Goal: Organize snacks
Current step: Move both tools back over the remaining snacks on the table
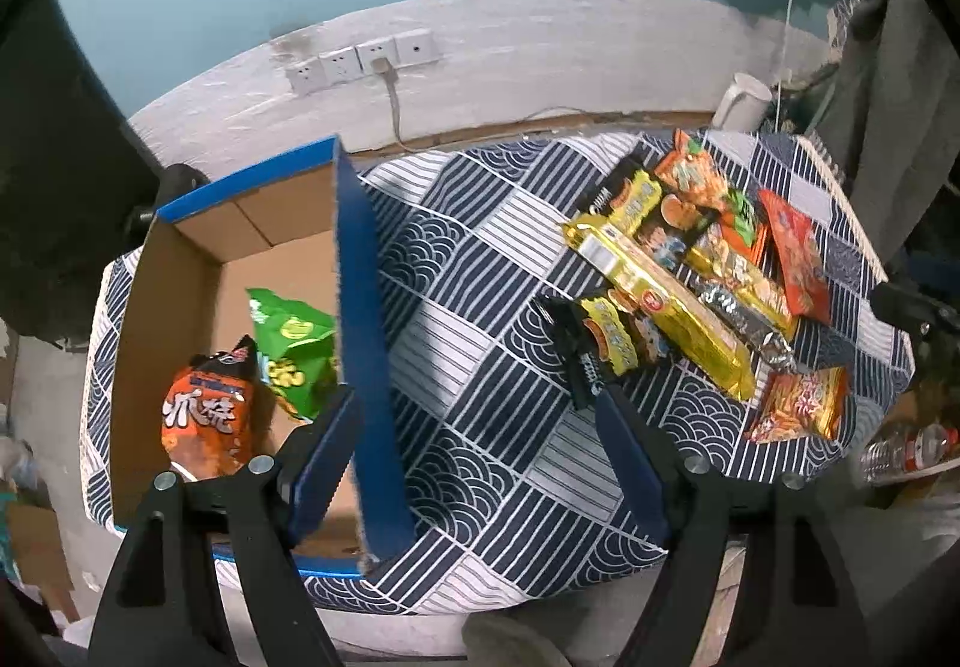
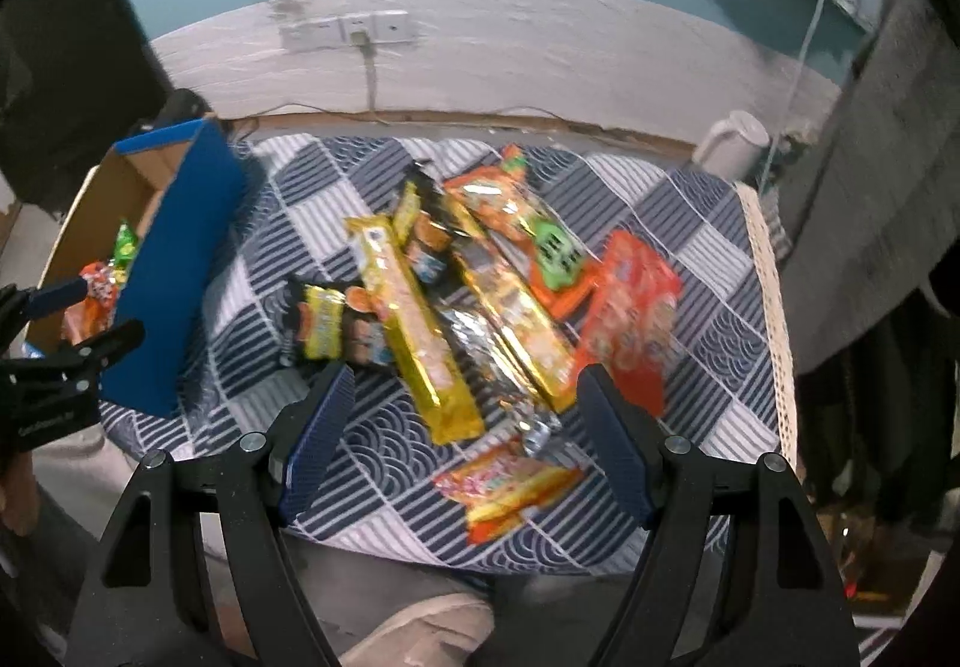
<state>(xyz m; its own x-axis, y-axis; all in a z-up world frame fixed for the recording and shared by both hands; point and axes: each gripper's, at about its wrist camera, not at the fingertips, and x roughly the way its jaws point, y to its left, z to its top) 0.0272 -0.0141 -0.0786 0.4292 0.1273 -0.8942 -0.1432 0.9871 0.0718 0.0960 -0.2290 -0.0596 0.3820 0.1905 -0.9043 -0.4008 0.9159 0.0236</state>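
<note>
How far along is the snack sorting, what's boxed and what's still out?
Done: an orange snack bag and a green snack bag lie in the blue-edged cardboard box. In hand: nothing; the left hand-held gripper and right hand-held gripper are open and empty. Left: the pile of packets on the patterned tablecloth.

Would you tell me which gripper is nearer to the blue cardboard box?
Left. The left gripper hangs over the blue cardboard box's side wall; the right gripper is off beside it, above the snack pile.
</note>
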